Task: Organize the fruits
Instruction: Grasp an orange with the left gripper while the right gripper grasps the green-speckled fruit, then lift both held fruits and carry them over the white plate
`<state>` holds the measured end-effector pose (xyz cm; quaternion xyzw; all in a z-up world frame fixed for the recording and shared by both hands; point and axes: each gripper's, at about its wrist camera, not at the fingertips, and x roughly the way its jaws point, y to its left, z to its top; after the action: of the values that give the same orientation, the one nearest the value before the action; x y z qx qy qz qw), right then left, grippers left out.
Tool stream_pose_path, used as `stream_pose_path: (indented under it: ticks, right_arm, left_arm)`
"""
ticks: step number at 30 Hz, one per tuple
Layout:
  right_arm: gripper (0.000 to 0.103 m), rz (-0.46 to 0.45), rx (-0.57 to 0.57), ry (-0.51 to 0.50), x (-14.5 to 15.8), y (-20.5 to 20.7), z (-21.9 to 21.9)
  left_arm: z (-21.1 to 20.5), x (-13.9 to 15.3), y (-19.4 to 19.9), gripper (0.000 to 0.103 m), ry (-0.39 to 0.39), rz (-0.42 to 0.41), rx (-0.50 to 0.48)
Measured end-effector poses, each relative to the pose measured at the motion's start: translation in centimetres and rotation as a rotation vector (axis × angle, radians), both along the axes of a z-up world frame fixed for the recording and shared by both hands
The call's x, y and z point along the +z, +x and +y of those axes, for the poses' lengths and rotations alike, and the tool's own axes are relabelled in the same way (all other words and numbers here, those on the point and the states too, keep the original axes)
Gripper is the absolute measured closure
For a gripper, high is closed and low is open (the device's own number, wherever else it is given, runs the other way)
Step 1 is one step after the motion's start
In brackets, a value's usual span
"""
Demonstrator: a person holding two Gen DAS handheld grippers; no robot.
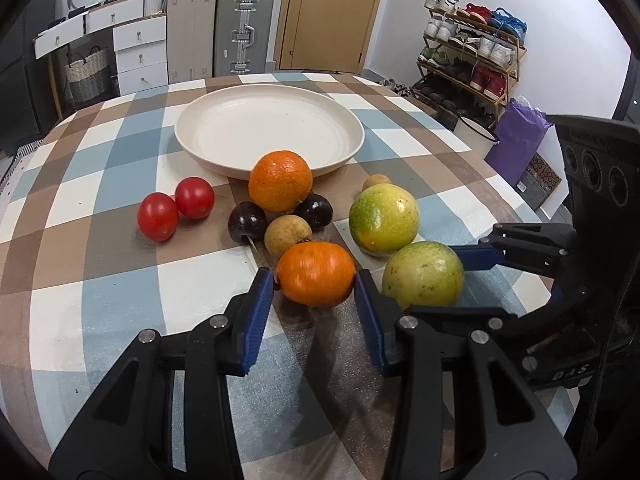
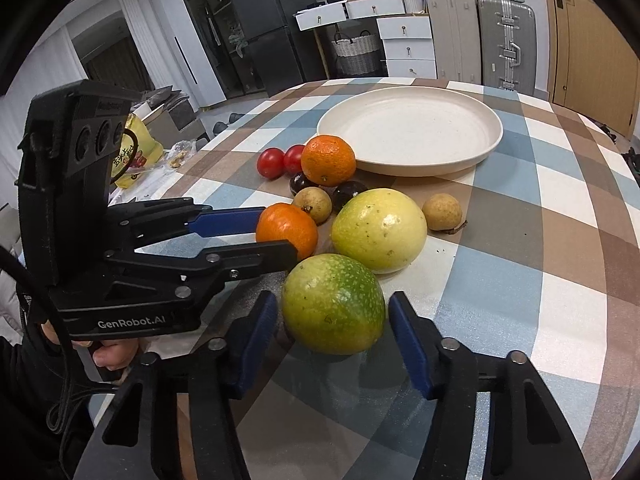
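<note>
A cream plate (image 1: 200,136) (image 2: 492,136) stands empty at the far side of the checked table. In front of it lie fruits: an orange (image 1: 280,181) (image 2: 328,160), two tomatoes (image 1: 194,198) (image 2: 271,163), two dark plums (image 1: 247,222), brown longans (image 1: 287,235) (image 2: 442,212) and a yellow-green fruit (image 1: 383,219) (image 2: 379,230). My left gripper (image 1: 314,282) (image 2: 280,232) has its pads touching both sides of a small orange fruit (image 1: 316,274) (image 2: 286,229) on the table. My right gripper (image 2: 334,314) (image 1: 424,276) straddles a green fruit (image 2: 333,304) (image 1: 423,274), its pads close to both sides.
A yellow snack bag (image 2: 136,152) lies at the table's left edge. Beyond the table stand suitcases (image 1: 244,28), white drawers (image 1: 140,56), a shoe rack (image 1: 468,48) and a purple bag (image 1: 518,136).
</note>
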<state>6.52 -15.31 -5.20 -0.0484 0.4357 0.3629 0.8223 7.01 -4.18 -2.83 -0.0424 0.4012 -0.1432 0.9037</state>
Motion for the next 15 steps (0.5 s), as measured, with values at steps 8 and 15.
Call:
stream_pose_path:
  ticks: [8, 15]
  right_arm:
    - [0.052, -0.029, -0.011, 0.02, 0.5, -0.4, -0.8]
    - [0.052, -0.076, -0.033, 0.052, 2.2, -0.7, -2.2]
  left_arm:
    - [0.8, 0.3, -0.9, 0.065, -0.013, -0.016, 0.017]
    - [1.1, 0.8, -1.6, 0.066, -0.026, -0.039, 0.03]
